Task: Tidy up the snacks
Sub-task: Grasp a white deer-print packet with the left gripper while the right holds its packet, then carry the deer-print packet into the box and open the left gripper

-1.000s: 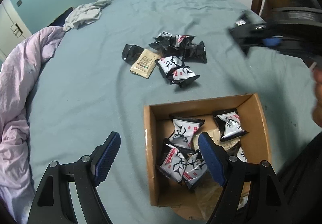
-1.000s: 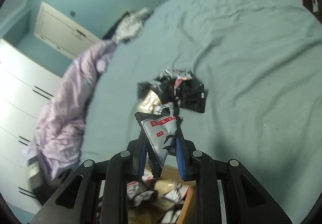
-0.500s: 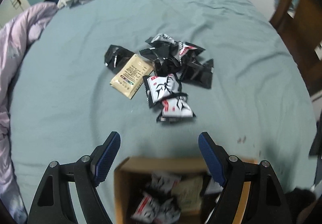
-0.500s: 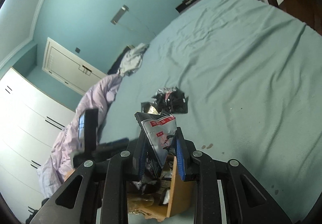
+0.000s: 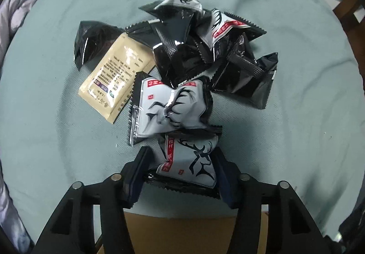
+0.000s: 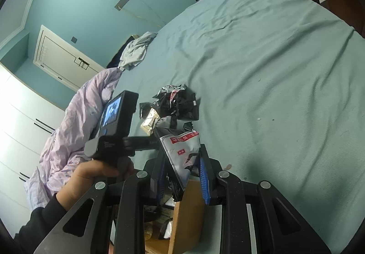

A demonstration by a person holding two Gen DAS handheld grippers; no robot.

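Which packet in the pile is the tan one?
The flat tan sachet on the pile's left edge, printed with small text; every other packet there is black or grey with antler artwork.

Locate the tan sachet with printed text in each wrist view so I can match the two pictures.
Left wrist view: the tan sachet lies left of centre on the bed sheet, at the left edge of the snack pile, partly under a grey deer packet.
Right wrist view: only a small part of the sachet shows, near centre, below the pile.
Shared landmark: the purple quilt.
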